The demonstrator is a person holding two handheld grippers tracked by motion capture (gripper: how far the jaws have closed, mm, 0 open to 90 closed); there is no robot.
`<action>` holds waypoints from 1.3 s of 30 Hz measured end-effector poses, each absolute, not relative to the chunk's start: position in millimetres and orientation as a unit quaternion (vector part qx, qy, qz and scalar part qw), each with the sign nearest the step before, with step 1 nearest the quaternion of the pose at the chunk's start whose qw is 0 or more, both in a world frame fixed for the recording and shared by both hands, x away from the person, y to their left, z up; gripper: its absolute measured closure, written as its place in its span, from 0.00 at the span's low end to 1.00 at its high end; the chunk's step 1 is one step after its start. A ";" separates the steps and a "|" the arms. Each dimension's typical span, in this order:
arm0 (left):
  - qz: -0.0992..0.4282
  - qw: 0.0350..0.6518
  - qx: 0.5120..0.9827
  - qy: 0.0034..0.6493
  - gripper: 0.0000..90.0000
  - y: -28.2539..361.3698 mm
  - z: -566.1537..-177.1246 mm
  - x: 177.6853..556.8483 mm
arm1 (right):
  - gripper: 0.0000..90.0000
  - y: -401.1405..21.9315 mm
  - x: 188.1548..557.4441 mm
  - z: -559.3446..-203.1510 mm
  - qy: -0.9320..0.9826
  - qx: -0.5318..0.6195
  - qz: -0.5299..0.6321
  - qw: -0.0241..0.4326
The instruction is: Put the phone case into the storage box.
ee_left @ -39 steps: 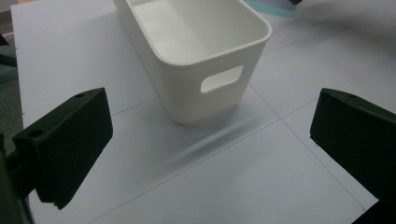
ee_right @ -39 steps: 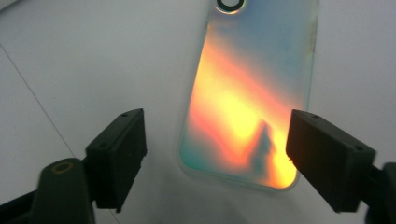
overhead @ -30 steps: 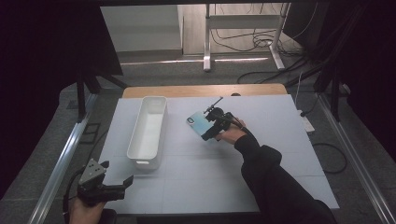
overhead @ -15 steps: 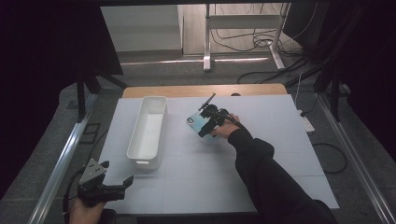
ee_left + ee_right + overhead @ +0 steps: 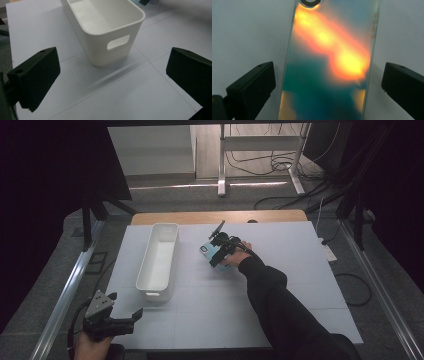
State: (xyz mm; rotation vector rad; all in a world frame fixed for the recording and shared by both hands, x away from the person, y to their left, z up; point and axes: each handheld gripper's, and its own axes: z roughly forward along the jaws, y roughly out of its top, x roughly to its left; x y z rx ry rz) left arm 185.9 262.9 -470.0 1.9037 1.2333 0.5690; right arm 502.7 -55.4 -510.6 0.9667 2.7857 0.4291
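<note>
Right now the phone case [image 5: 329, 62], a flat iridescent slab with teal and orange glare, lies on the white table [image 5: 300, 285] just above the centre of the high view, a little right of the white bin [image 5: 159, 257]. In the right gripper view it runs up the middle of the frame, its camera ring at the top edge, with both black jaws spread wide and apart from its long sides. The right gripper [image 5: 220, 251] hangs directly over it, so the step in hand looks like lining up for a pinch across the case's width.

To do it well, I would keep the case centred between the jaws, lower until the pads reach the thin edges, and close evenly; a thin, slick case may skid or tip if one pad lands first.

At the lower left of the high view, the left gripper [image 5: 125, 316] rests near the table's corner, jaws spread, pointed at the bin's handle end.
</note>
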 end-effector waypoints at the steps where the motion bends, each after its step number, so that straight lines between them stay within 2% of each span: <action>1: 0.225 0.390 0.749 0.485 0.00 263.0 -470.0 185.9 | 0.00 -54.9 502.5 -511.9 0.931 0.327 0.142 0.080; 6: 0.225 0.390 0.750 0.485 0.00 262.8 -470.0 186.0 | 0.01 -55.2 504.7 -516.0 0.932 0.327 0.135 0.073; 10: 0.225 0.388 0.750 0.485 0.00 262.6 -470.0 186.0 | 0.16 -54.1 501.4 -511.5 0.933 0.324 0.138 0.072; 12: 0.226 0.388 0.750 0.485 0.00 262.3 -470.0 185.9 | 0.17 -52.7 500.4 -510.3 0.932 0.328 0.134 0.070; 39: 0.226 0.387 0.751 0.486 0.00 262.2 -470.0 186.0 | 0.19 -67.7 490.1 -498.9 0.926 0.322 0.186 0.061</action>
